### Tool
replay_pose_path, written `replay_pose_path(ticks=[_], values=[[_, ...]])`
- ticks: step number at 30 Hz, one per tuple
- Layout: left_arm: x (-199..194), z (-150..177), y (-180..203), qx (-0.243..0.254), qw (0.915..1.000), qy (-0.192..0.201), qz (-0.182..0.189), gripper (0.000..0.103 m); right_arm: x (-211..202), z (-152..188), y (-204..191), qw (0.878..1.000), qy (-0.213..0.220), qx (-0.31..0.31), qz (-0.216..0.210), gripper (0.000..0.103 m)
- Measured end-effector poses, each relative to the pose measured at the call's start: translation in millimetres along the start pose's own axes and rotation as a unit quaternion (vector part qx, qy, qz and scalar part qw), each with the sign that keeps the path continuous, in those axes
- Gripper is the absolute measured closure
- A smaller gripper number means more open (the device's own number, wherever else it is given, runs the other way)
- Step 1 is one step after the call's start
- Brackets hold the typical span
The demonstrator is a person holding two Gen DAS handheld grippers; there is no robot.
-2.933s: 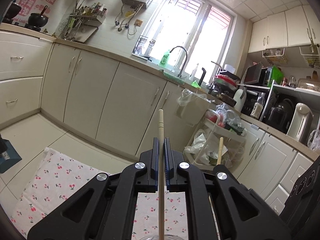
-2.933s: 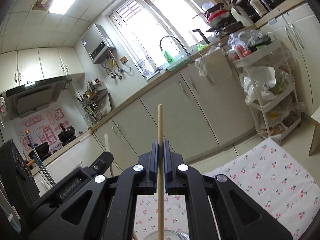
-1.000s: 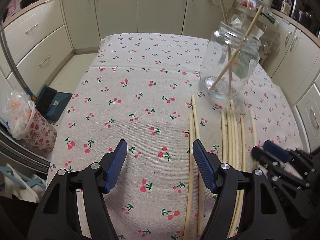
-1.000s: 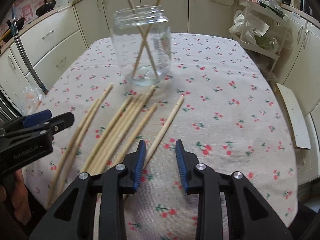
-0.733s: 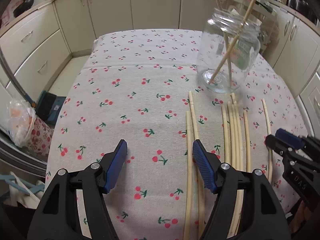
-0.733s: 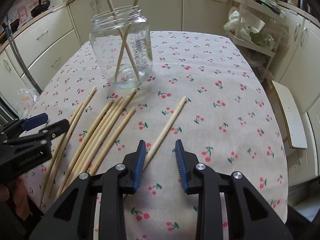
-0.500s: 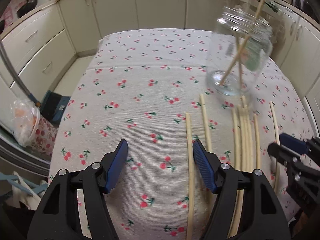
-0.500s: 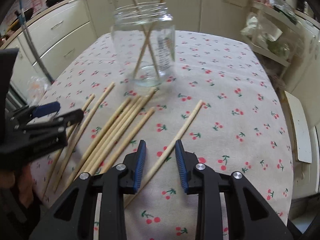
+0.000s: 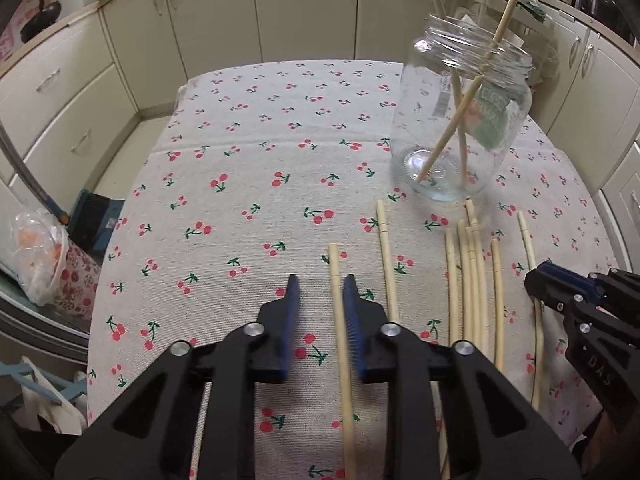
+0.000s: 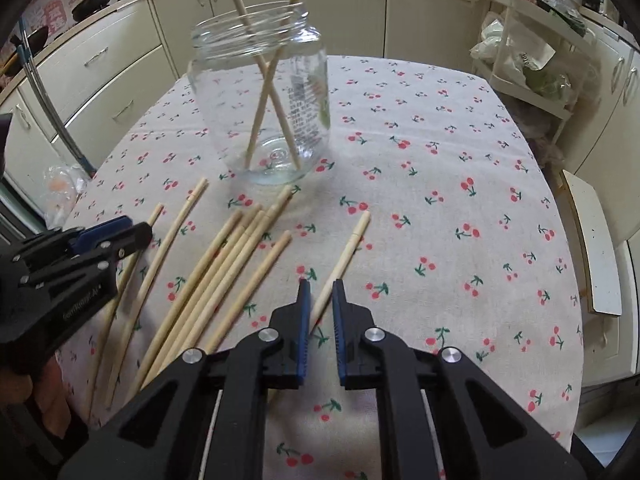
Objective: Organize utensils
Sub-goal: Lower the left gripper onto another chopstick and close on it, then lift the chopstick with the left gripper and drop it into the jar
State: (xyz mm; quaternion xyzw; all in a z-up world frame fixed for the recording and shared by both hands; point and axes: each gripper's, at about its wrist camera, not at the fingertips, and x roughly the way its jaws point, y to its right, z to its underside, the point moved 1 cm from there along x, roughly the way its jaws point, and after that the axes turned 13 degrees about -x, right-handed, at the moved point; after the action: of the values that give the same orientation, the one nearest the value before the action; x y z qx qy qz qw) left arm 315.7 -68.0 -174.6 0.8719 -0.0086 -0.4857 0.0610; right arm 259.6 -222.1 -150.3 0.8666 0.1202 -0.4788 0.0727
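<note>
Both hands are mid-pickup. The left gripper (image 9: 319, 294) has jaws closing around the leftmost chopstick (image 9: 340, 320) on the cloth-covered surface (image 9: 248, 160), not yet pinching it. The right gripper (image 10: 319, 300) has jaws closing on the lone right-hand chopstick (image 10: 344, 256), a gap remaining. Next, I judge, each needs a firm pinch, then a lift toward the glass jar (image 10: 260, 96), which holds two crossed chopsticks (image 10: 276, 80).
</note>
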Motion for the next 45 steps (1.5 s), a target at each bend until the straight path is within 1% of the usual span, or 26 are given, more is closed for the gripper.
replay_pose_path(ticks=[3,7,11,12,13,14,17,18,19,20,23,24,27,30,32,35,40,43,44,45], values=[[0.4,-0.4,-0.8,0.001,1.0000,-0.003,0.002,0.082,0.5,0.6,4.1,1.000,-0.007,0.005,-0.007,0.092],[0.2,-1.1,-0.6,-0.005,1.0000,-0.005,0.001,0.080,3.6,-3.7,0.9,1.000,-0.011,-0.005,0.001,0.089],[0.7,-1.5,2.7,0.001,1.0000,-0.002,-0.003,0.080,4.2,-4.0,-0.9,1.000,-0.009,-0.014,0.003,0.089],[0.7,-1.9,2.4,0.000,1.0000,-0.003,0.000,0.086,3.8,-3.3,-0.8,1.000,-0.008,-0.016,0.002,0.090],[0.1,-1.7,2.7,0.002,1.0000,-0.005,0.003,0.095,3.4,-2.8,0.0,1.000,-0.009,-0.016,-0.002,0.091],[0.2,-1.4,4.2,0.003,1.0000,-0.006,0.005,0.097,2.8,-2.1,0.1,1.000,-0.010,-0.016,-0.005,0.091],[-0.7,0.6,6.7,0.010,0.9999,-0.007,0.004,0.097,2.5,-2.2,-0.4,1.000,-0.016,-0.017,-0.008,0.091],[-1.2,1.1,7.4,0.011,0.9999,-0.007,0.002,0.097,2.9,-3.2,-0.7,1.000,-0.019,-0.019,-0.009,0.090],[-1.5,1.2,7.4,0.009,0.9999,-0.008,0.002,0.097,3.5,-4.3,-1.7,0.999,-0.020,-0.023,-0.011,0.086],[-1.6,1.0,7.1,0.007,0.9999,-0.008,0.002,0.097,3.8,-5.3,-3.3,0.999,-0.022,-0.027,-0.013,0.084],[-2.0,1.3,6.7,0.006,1.0000,-0.007,0.002,0.097,4.2,-5.1,-8.0,0.999,-0.018,-0.041,-0.002,0.084],[-2.4,1.5,6.8,0.007,1.0000,-0.006,0.002,0.097,4.0,-4.5,-8.0,0.999,-0.016,-0.040,-0.003,0.085],[-2.9,1.6,7.4,0.012,0.9999,-0.005,0.006,0.098,2.8,-2.1,-3.8,1.000,-0.010,-0.029,-0.005,0.092],[-4.2,1.9,7.5,0.009,0.9998,-0.008,0.015,0.098,1.3,0.9,4.2,1.000,-0.003,0.005,-0.029,0.096],[-6.9,2.2,7.0,0.004,0.9998,-0.004,0.018,0.098,1.0,2.7,11.3,0.998,0.002,0.029,-0.047,0.097],[-13.5,0.3,5.8,-0.004,0.9995,0.002,0.030,0.098,0.7,6.7,18.2,0.996,0.009,0.056,-0.068,0.097],[-24.3,-4.8,3.6,-0.015,0.9985,0.013,0.051,0.098,-2.7,7.3,16.3,0.996,0.017,0.054,-0.066,0.097],[-36.4,-11.2,1.4,-0.029,0.9962,0.028,0.078,0.098,-5.7,5.9,19.7,0.995,0.025,0.060,-0.072,0.097],[-44.7,-14.3,1.0,-0.035,0.9937,0.041,0.098,0.098,-6.1,6.0,21.0,0.995,0.028,0.063,-0.076,0.097],[-50.4,-16.1,1.2,-0.038,0.9920,0.050,0.110,0.098,-6.4,7.4,21.9,0.994,0.030,0.069,-0.081,0.097]])
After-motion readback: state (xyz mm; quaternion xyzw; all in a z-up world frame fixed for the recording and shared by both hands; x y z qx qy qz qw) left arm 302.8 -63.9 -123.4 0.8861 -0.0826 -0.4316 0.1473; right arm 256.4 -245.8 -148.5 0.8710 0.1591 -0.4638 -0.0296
